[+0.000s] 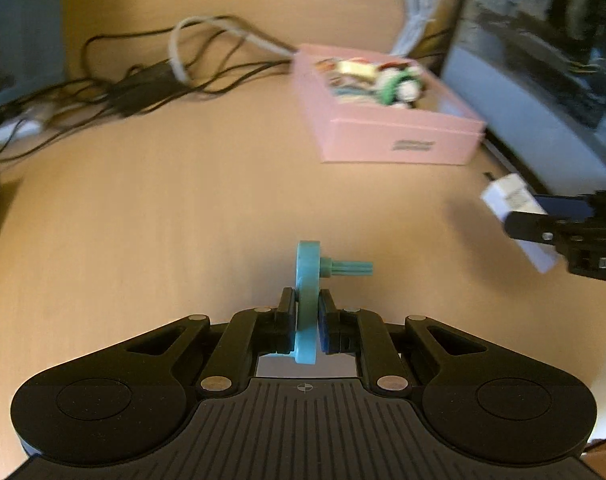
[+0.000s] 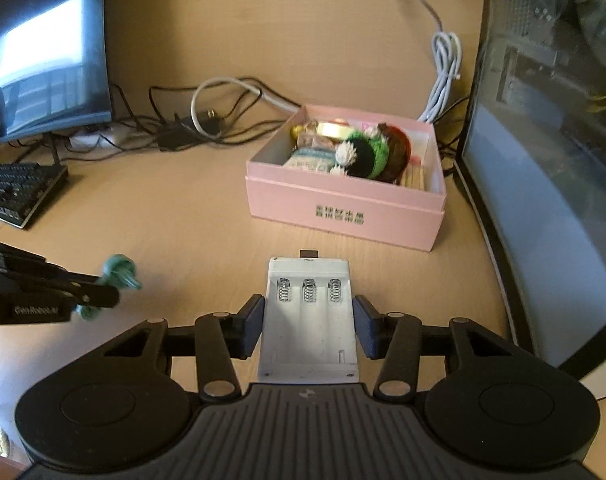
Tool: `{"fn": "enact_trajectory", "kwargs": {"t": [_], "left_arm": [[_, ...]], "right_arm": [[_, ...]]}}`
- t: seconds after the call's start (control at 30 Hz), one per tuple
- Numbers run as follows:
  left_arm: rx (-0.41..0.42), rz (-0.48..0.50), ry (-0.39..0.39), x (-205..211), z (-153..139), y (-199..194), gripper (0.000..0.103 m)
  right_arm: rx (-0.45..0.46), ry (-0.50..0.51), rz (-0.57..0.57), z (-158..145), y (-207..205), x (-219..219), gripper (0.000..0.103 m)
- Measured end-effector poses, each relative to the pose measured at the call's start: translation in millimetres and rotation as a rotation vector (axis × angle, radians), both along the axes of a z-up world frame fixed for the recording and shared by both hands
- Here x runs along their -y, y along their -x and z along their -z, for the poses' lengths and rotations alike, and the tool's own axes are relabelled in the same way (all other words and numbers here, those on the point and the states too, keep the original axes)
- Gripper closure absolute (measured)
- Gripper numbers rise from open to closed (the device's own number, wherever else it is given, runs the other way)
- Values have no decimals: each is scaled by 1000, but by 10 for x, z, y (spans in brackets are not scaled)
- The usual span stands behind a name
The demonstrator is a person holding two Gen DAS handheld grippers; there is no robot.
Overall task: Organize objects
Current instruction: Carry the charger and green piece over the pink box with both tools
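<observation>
left gripper [image 1: 307,312] clamps teal plastic disc with stub [image 1: 307,300] | right gripper [image 2: 307,326] grips white plastic battery holder [image 2: 309,320], long axis along fingers | open pink cardboard box [image 2: 343,216] just ahead of right, nearer

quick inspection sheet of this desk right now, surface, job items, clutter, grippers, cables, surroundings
surface: wooden desk, bare in the middle.
job's things: pink box open, already holding small items; teal disc with a peg; white battery holder, three springs showing, no cells.
clutter: nothing seen loose on the desk apart from the cables.
grippers: left gripper shut on the teal disc; right gripper has the battery holder between its pads, which appear to press its sides.
cables: black tangle with an adapter behind the box; coiled white cable.
surroundings: keyboard far left, monitor, dark screen on the right.
</observation>
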State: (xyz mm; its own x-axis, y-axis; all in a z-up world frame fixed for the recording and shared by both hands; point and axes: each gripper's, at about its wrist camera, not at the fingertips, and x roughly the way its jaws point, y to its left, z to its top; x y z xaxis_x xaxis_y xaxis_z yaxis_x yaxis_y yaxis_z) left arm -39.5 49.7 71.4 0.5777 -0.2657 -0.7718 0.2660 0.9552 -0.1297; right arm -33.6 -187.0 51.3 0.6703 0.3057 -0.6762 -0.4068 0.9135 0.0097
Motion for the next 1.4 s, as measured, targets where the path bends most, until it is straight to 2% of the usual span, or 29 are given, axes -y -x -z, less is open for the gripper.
{"fn": "enact_trajectory", "kwargs": {"t": [0.13, 0.27, 0.47, 0.53, 0.6, 0.7, 0.73, 0.8, 0.9, 1.0, 1.13, 1.27, 1.33, 1.4], "left_arm": [[12, 44, 32, 152, -89, -12, 90], [28, 62, 132, 259, -255, -165, 89], [235, 71, 160, 624, -800, -757, 89], [288, 56, 221, 753, -904, -1029, 89], [286, 81, 288, 890, -857, -1377, 83], [266, -2, 235, 1044, -669, -1722, 84], [274, -26, 249, 1031, -629, -1752, 84], [266, -49, 294, 963, -569, -1752, 84], [233, -62, 308, 825, -514, -1648, 84], [187, -77, 318, 627, -422, -1418, 84], [97, -66, 336, 422, -232, -1018, 84], [35, -51, 314, 325, -48, -752, 84], [22, -64, 292, 258, 4, -672, 84], [26, -87, 275, 174, 14, -639, 84]], "right_arm": [[11, -10, 6, -76, 47, 84, 56], [14, -21, 19, -76, 90, 170, 56], [27, -61, 51, -97, 151, 312, 56], [35, -75, 62, -105, 160, 346, 56], [43, -85, 68, -114, 162, 377, 56], [52, -97, 80, -123, 161, 421, 56], [57, -99, 86, -133, 155, 440, 56], [66, -105, 101, -150, 123, 488, 56], [62, -126, 128, -172, 16, 551, 56], [54, -160, 137, -229, -202, 554, 56], [101, -202, 150, -425, -624, 433, 56], [141, -229, 215, -550, -1223, 267, 54], [118, -211, 229, -483, -1479, 200, 47], [96, -192, 233, -403, -1516, 167, 47]]}}
